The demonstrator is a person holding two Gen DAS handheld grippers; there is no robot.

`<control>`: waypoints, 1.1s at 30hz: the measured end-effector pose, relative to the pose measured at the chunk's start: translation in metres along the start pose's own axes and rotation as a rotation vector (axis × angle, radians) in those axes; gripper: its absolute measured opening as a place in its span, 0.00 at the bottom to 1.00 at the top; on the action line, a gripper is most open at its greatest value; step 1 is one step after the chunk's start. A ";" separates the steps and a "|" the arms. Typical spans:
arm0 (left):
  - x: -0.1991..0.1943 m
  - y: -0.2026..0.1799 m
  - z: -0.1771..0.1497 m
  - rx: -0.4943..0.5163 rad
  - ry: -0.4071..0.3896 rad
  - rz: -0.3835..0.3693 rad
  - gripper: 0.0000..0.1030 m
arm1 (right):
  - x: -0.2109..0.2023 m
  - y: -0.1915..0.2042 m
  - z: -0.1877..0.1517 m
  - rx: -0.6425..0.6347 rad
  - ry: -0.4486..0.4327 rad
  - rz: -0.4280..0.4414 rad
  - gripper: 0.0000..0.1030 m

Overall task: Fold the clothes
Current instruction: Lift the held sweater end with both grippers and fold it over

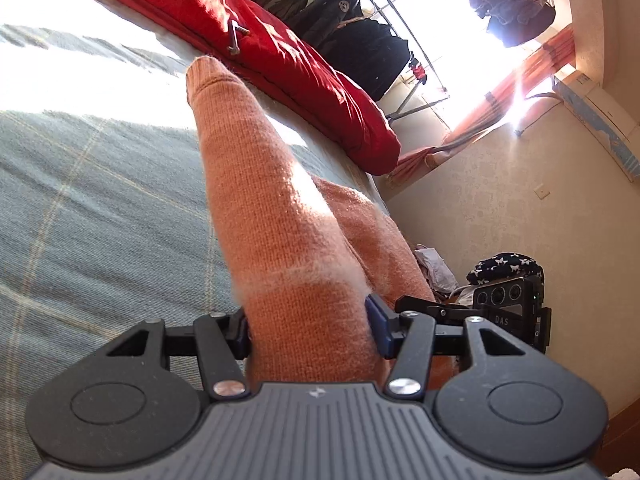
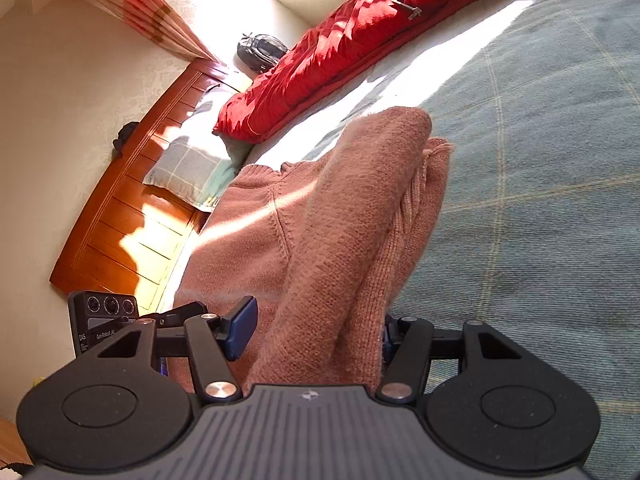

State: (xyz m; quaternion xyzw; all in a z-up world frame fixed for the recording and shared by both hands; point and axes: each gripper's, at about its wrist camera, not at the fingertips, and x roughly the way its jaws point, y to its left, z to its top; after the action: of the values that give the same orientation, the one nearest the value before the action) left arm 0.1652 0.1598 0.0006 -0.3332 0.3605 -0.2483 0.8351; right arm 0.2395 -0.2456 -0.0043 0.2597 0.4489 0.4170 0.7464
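The left gripper (image 1: 312, 326) is clamping a thick bunch of the pink knitted sweater (image 1: 276, 216) between its blue pads (image 1: 378, 326), the jaws standing about half apart with the wool filling the gap. From this grip, one sleeve is stretching away over the blue-grey checked bedspread (image 1: 100, 200), its ribbed cuff (image 1: 204, 70) lying near the red quilt (image 1: 280, 52) at the far side of the bed.

The right gripper (image 2: 312, 332) is gripping another gathered fold of the same sweater (image 2: 340, 220); its jaws are likewise roughly half apart. The left blue pad (image 2: 242, 328) is standing just beside the wool, and contact on that side cannot be confirmed; the right pad is mostly hidden behind the fabric. The sweater body is draping forward from the jaws onto the bedspread (image 2: 540, 160), with the far end bunched.

A checked pillow (image 2: 192, 168) is resting against the wooden headboard (image 2: 132, 208). Each wrist view is showing the other gripper's camera unit (image 1: 508, 308) at its edge
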 end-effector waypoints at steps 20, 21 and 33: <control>-0.163 0.117 0.075 -0.058 -0.160 0.183 0.52 | 0.222 0.140 0.015 -0.080 0.111 0.065 0.62; -0.167 0.123 0.078 -0.064 -0.162 0.191 0.52 | 0.231 0.144 0.014 -0.080 0.116 0.066 0.62; -0.194 0.203 0.110 -0.115 -0.145 0.233 0.51 | 0.320 0.172 -0.004 -0.127 0.178 0.031 0.62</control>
State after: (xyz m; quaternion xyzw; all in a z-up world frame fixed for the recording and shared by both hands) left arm 0.1654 0.4616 -0.0070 -0.3536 0.3490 -0.1041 0.8616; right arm 0.2490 0.1176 -0.0198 0.1810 0.4820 0.4776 0.7119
